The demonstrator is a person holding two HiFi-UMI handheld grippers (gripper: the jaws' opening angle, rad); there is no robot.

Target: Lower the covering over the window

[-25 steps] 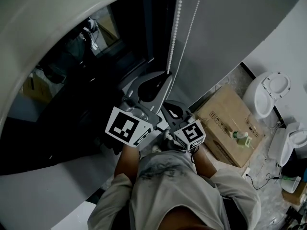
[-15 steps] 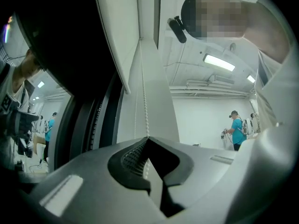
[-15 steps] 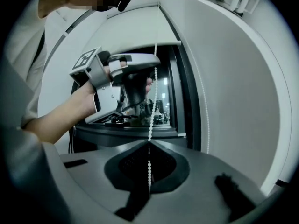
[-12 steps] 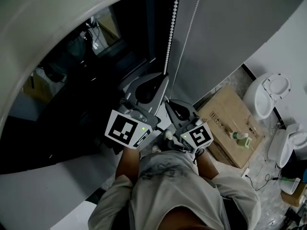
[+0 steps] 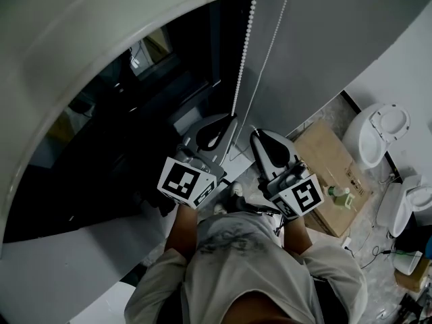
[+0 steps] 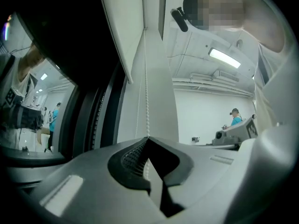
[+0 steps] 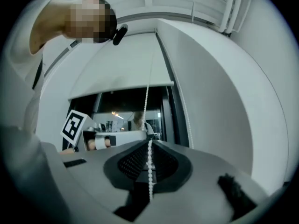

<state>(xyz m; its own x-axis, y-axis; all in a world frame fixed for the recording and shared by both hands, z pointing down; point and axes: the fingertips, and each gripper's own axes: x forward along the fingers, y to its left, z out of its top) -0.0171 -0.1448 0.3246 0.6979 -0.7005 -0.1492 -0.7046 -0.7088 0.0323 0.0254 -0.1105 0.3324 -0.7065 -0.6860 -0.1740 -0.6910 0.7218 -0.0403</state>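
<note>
A white roller blind (image 5: 81, 39) hangs part-way down over the dark window (image 5: 128, 120); its bottom edge (image 7: 121, 85) shows in the right gripper view. A white bead chain (image 5: 243, 52) drops in two strands beside the grey wall. My left gripper (image 5: 230, 118) is shut on the thicker-looking left strand, and the chain (image 6: 146, 101) runs straight down into its closed jaws (image 6: 148, 138). My right gripper (image 5: 256, 133) stands just right of it, shut on the other strand (image 7: 147, 107), which passes between its pads (image 7: 149, 146). Both grippers point upward.
A cardboard box (image 5: 325, 173) with a green bottle (image 5: 337, 194) on it lies on the floor at the right. Two white toilet bowls (image 5: 380, 131) (image 5: 413, 200) stand beyond it. A person in teal (image 6: 236, 117) stands far off.
My right gripper has risen along its strand, from beside the left gripper's cube to level with the left jaws. The left gripper has stayed nearly in place on its strand.
</note>
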